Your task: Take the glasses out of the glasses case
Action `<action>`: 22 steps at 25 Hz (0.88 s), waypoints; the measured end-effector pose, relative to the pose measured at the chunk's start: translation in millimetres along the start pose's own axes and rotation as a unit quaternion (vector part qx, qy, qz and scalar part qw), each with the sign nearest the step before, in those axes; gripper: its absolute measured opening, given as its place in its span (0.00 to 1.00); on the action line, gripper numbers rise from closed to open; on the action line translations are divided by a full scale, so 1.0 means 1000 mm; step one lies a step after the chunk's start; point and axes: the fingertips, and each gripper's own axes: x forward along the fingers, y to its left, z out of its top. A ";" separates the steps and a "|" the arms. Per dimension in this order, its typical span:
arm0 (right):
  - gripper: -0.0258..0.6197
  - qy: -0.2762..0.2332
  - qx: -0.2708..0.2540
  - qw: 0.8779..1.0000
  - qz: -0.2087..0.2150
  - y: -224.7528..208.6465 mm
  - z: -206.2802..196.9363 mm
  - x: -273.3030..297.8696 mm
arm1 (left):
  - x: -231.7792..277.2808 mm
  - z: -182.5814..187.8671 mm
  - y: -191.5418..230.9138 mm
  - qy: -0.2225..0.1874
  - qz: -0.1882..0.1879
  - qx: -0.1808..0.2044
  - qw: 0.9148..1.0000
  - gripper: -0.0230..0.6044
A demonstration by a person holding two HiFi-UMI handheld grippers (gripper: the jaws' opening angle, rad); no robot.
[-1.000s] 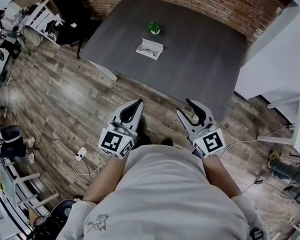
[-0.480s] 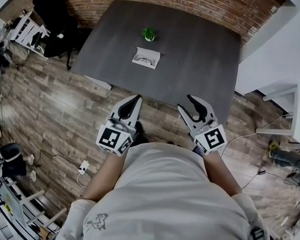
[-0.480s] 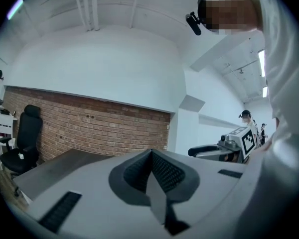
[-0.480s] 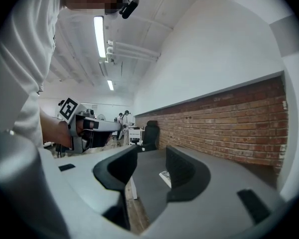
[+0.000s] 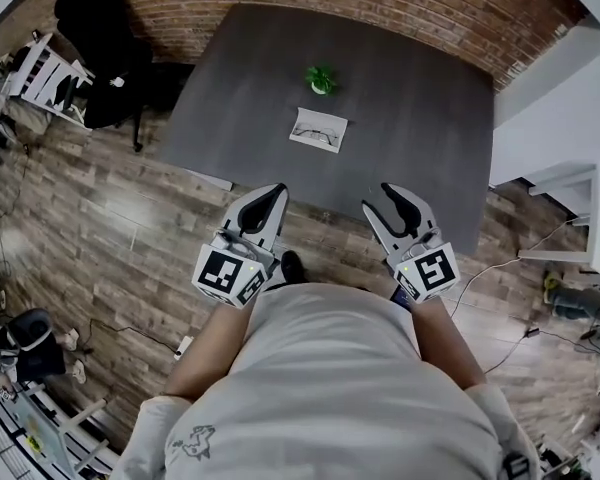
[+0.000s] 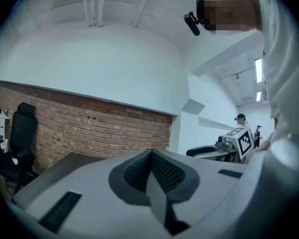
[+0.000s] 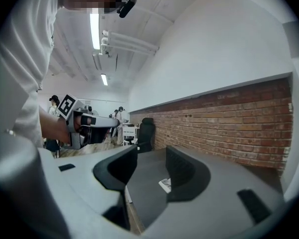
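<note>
A white glasses case (image 5: 318,129) lies open on the dark grey table (image 5: 410,138), with a pair of glasses inside it. Between the right jaws, the case (image 7: 165,184) shows small and far off. Both grippers hang in front of the person's chest, short of the table's near edge and well away from the case. My left gripper (image 5: 270,197) has its jaws pressed together with nothing in them (image 6: 150,156). My right gripper (image 5: 381,203) stands open and empty (image 7: 152,157).
A small green plant (image 5: 321,79) stands just beyond the case. A black office chair (image 5: 102,20) and a white desk (image 5: 40,68) are off the table's left end. White furniture (image 5: 580,198) stands to the right. Cables (image 5: 500,283) lie on the wooden floor.
The view has shifted: the table and case now sit lower and further right in the head view, a little closer. Both grippers keep their pose in front of the chest.
</note>
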 end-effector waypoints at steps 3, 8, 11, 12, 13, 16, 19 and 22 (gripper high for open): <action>0.33 0.008 0.001 1.000 -0.008 0.009 -0.001 0.023 | -0.005 -0.001 0.025 0.002 -0.009 -0.005 1.000 0.05; 0.33 0.019 -0.003 1.000 -0.019 0.027 0.000 0.056 | -0.014 0.001 0.061 -0.002 -0.026 -0.015 1.000 0.05; 0.32 0.027 -0.006 0.999 -0.020 0.035 0.000 0.071 | -0.017 0.001 0.074 -0.006 -0.037 -0.020 0.999 0.05; 0.32 0.028 -0.008 0.999 -0.020 0.036 0.001 0.076 | -0.017 0.001 0.079 -0.008 -0.039 -0.022 0.999 0.05; 0.32 0.030 -0.009 0.999 -0.019 0.038 0.001 0.080 | -0.017 0.000 0.082 -0.009 -0.041 -0.024 0.999 0.05; 0.32 0.037 -0.010 0.999 -0.013 0.043 0.001 0.092 | -0.015 0.000 0.091 -0.007 -0.050 -0.029 0.998 0.05; 0.32 0.045 -0.009 0.999 -0.009 0.041 -0.001 0.102 | -0.008 -0.001 0.097 -0.005 -0.056 -0.031 0.998 0.05; 0.32 0.050 -0.008 0.999 0.001 0.036 -0.006 0.112 | 0.001 -0.006 0.100 0.004 -0.065 -0.035 0.997 0.05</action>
